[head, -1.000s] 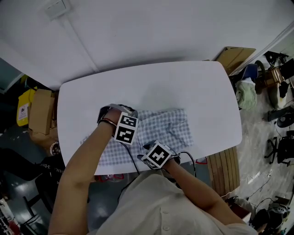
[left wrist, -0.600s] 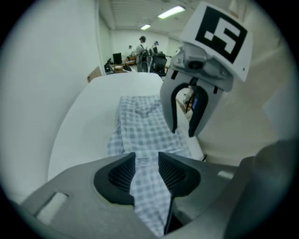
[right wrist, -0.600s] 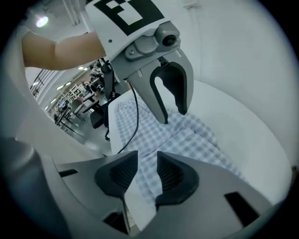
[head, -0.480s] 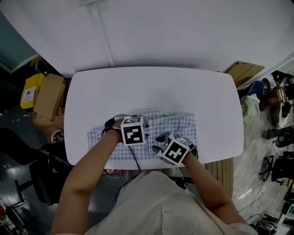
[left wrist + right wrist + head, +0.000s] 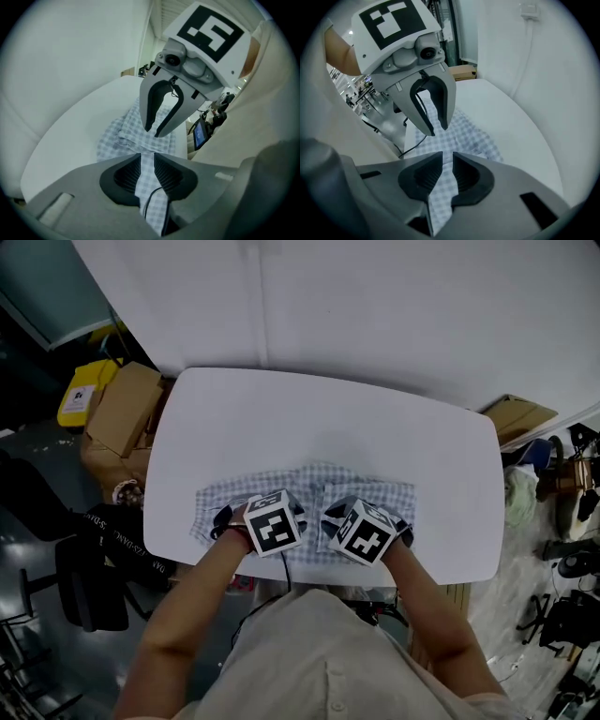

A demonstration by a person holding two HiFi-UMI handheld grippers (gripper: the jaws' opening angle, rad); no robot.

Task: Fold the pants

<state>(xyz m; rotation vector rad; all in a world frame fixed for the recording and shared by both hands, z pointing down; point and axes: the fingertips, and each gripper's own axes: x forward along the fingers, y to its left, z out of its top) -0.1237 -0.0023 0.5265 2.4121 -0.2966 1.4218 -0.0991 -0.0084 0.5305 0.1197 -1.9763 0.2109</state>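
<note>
The pants point(image 5: 361, 488), of blue-and-white checked cloth, lie spread along the near edge of the table point(image 5: 328, 418), about midway between its near corners. The cloth is caught by both grippers, which are held side by side and close together over its near part.

In the left gripper view, a strip of the check is seen running up between the pads of the left gripper point(image 5: 147, 171). Its jaws have just been closing and are now pressed on that strip. The same is seen at the right gripper point(image 5: 446, 176) in the right gripper view: the jaws have just been closing, and the narrow gap between them is filled with cloth.

The step in hand is judged to be the taking up of the near part of the pants for a fold. For the next move, both grips would need to be lifted together and carried over evenly, so that the fold is laid straight.

A cardboard box point(image 5: 127, 409) is seen on the floor beyond the left edge.
</note>
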